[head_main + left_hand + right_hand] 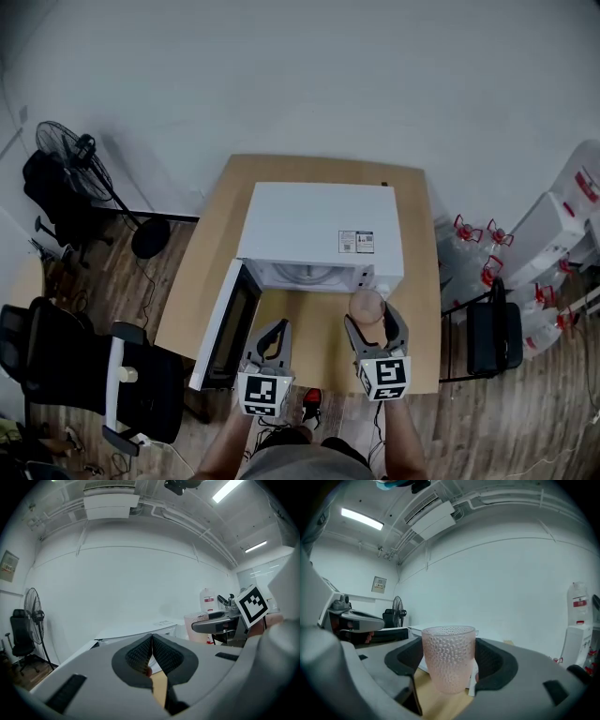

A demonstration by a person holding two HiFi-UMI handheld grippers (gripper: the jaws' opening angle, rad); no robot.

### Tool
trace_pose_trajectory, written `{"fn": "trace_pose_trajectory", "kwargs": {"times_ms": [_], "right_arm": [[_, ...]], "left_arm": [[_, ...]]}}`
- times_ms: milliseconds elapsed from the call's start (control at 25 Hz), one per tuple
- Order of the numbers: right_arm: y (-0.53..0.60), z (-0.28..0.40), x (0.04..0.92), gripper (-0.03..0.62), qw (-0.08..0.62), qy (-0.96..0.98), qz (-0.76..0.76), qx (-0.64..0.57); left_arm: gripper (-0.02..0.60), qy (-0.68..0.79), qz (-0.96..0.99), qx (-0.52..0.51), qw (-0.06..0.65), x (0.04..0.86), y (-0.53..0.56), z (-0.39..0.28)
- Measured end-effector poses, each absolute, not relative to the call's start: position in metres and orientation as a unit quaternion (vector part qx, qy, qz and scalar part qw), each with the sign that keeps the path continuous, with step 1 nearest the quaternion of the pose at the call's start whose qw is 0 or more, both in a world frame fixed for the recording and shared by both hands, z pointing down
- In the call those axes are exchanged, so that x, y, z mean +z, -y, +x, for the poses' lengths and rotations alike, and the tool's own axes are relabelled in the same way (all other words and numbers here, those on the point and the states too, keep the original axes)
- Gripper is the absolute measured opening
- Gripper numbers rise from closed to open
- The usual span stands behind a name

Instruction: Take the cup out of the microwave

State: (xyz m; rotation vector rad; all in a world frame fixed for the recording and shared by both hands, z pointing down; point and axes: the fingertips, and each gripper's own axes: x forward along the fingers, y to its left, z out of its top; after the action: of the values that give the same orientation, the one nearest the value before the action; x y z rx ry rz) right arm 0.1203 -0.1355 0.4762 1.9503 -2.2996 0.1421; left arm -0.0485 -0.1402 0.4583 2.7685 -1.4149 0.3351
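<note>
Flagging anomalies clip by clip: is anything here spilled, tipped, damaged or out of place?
Nothing stands out. The cup sits upright between the right gripper's jaws, in front of the microwave, whose door hangs open. The left gripper is shut and empty. No spill shows on the table.

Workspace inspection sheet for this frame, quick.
Surface: wooden table, carrying the microwave.
Job's things: microwave white, door swung open to its left; pink dimpled cup outside, in front of the opening.
Clutter: nothing seen on the table.
Grippers: left gripper shut, empty; right gripper shut on the cup.
Cables: thin cable on the floor left of the table.
Surroundings: fan and office chair at left; water bottles at right.
</note>
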Motion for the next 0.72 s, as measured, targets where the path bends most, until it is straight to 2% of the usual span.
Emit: {"fn": "trace_pose_trajectory", "kwargs": {"times_ms": [720], "right_arm": [[0.005, 0.146, 0.442, 0.353, 0.054, 0.734, 0.676, 0.029]], "left_arm": [[0.023, 0.444, 0.891, 0.095, -0.009, 0.435, 0.057, -0.039]]}}
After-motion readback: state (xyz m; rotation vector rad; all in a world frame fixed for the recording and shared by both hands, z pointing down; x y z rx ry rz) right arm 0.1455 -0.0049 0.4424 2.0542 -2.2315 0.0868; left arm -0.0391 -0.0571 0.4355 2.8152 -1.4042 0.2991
